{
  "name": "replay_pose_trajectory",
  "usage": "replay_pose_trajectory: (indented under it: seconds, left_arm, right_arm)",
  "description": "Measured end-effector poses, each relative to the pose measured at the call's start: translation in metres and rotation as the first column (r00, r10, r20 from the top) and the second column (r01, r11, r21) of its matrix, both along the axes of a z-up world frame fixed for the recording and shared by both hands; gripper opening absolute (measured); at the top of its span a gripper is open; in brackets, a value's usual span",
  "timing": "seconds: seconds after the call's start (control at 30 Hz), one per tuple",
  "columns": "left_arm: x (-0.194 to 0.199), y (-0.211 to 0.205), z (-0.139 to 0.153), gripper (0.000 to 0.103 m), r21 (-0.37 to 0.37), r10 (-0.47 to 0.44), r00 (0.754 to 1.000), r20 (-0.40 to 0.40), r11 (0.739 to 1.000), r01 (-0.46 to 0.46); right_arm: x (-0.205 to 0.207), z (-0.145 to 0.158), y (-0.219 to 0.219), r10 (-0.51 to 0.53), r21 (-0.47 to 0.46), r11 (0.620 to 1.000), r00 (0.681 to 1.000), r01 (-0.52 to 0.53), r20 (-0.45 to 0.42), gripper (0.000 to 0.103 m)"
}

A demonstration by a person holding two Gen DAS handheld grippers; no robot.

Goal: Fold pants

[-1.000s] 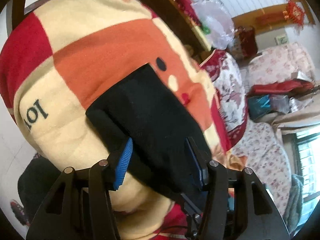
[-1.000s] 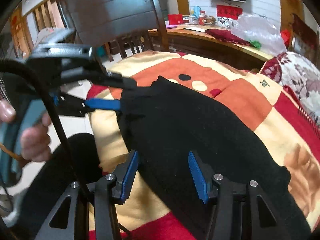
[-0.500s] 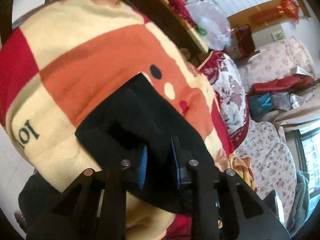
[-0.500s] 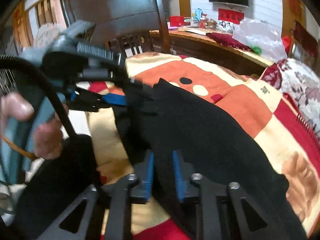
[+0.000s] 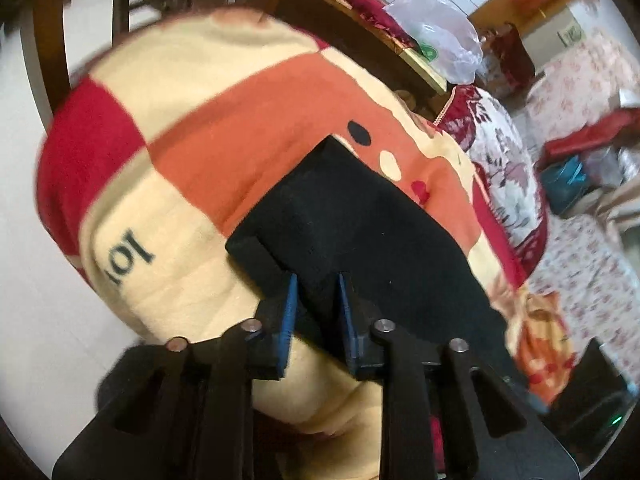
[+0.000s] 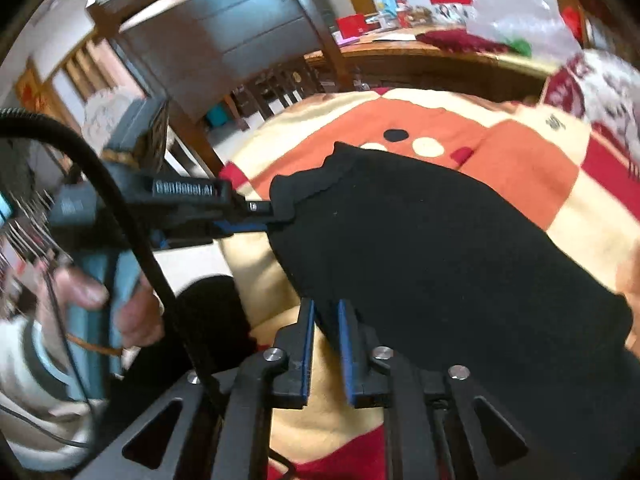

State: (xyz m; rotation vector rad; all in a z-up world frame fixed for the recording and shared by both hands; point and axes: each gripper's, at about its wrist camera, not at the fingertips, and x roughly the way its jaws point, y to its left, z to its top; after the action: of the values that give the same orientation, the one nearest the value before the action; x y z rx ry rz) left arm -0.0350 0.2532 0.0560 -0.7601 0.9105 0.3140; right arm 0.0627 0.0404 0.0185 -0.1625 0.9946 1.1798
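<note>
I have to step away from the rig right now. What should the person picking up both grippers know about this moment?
Left gripper: pinching the near edge of the black fabric pants; its jaws have just eased open slightly, cloth between the pads.
Right gripper: same, nipping the pants' near edge further along.
Pants: lying lengthwise on the orange, cream and red checked blanket, far end bunched.
Done: both near-edge grips taken.
Left: lift the edge, carry it over to fold, then smooth. Check the grips first; they look light.

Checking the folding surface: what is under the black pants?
The black pants lie on a checked blanket in cream, orange and red. What the blanket rests on is covered.
</note>
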Motion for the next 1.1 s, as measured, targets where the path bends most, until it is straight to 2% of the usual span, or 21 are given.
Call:
replay_pose_trajectory:
  seconds: [0.07,0.23,0.4,0.63,0.77,0.9,1.1]
  left_arm:
    - [-0.001,-0.009,0.011,0.036,0.073,-0.01,1.0,-0.004,0.997,0.01]
    - [-0.004,-0.031,0.031,0.039,0.159,-0.042,0.999,0.002,0.986,0.042]
    - [0.002,-0.062,0.047,0.039,0.224,-0.116,0.993,0.018,0.969,0.109]
    - [0.023,-0.115,0.052,0.05,0.223,-0.26,0.965,0.032,0.943,0.247]
    - [0.042,-0.152,0.05,0.05,0.204,-0.355,0.934,0.025,0.917,0.343]
    - [0.06,-0.187,0.044,0.05,0.181,-0.454,0.891,0.021,0.878,0.443]
    - [0.083,-0.233,0.035,0.05,0.126,-0.569,0.822,0.01,0.816,0.564]
  right_arm:
    - [0.002,0.006,-0.012,-0.021,0.017,1.0,1.0,0.022,-0.02,0.043]
    - [0.002,0.016,-0.046,-0.101,0.031,0.994,0.995,0.102,-0.019,0.043]
    - [0.0,0.021,-0.087,-0.206,0.043,0.977,0.978,0.207,-0.021,0.043]
    - [0.006,0.022,-0.155,-0.407,0.048,0.91,0.91,0.411,-0.081,0.049]
    - [0.005,0.025,-0.194,-0.495,0.028,0.867,0.866,0.497,-0.071,0.049]
    - [0.002,0.024,-0.235,-0.577,0.018,0.814,0.812,0.58,-0.087,0.049]
    - [-0.001,0.022,-0.283,-0.701,-0.018,0.711,0.707,0.703,-0.093,0.05]
